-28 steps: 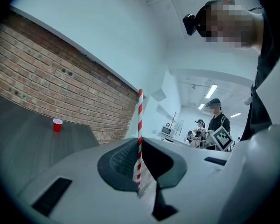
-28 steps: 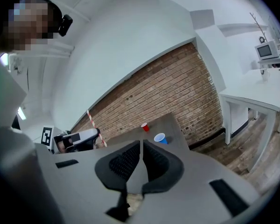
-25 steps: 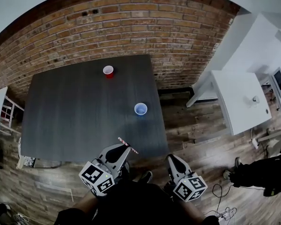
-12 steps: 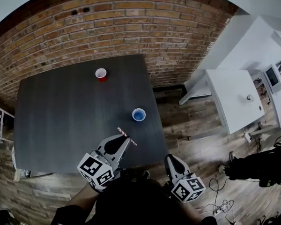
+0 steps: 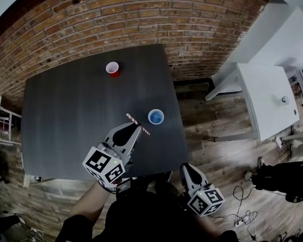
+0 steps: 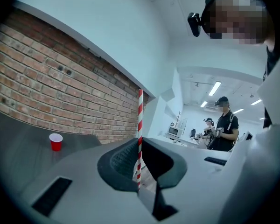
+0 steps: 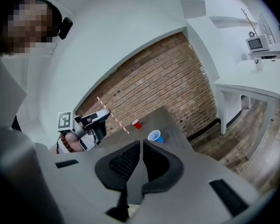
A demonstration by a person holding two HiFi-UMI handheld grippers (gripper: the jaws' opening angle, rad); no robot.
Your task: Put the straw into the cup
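Status: task not done. Left gripper [image 5: 136, 130] hangs over the near half of the counter [image 5: 65, 120], jaws clamped on the straw [image 5: 131, 119] approx. mid-length. Straw sticks out both sides of the jaws, in the air, touching no cup. Blue cup [image 5: 155, 117] stands upright at 1 o'clock of the left gripper, near but apart, no straw in it. Right gripper [image 5: 187, 169] sits at 5 o'clock, off the counter edge, jaws together, nothing between them.

Left to do, est.: bring straw over a cup mouth, tip it end-down, let go. Blue cup is the likely target, being nearest.

Room: brick wall [image 5: 121, 29] at 12 o'clock. Wood floor [image 5: 212, 135] at 3 to 6 o'clock. Counter top dark, matt. White table [image 5: 265, 100] at 3 o'clock, well apart. Red cup [image 5: 112, 68] at 12 o'clock, near the counter's far edge.
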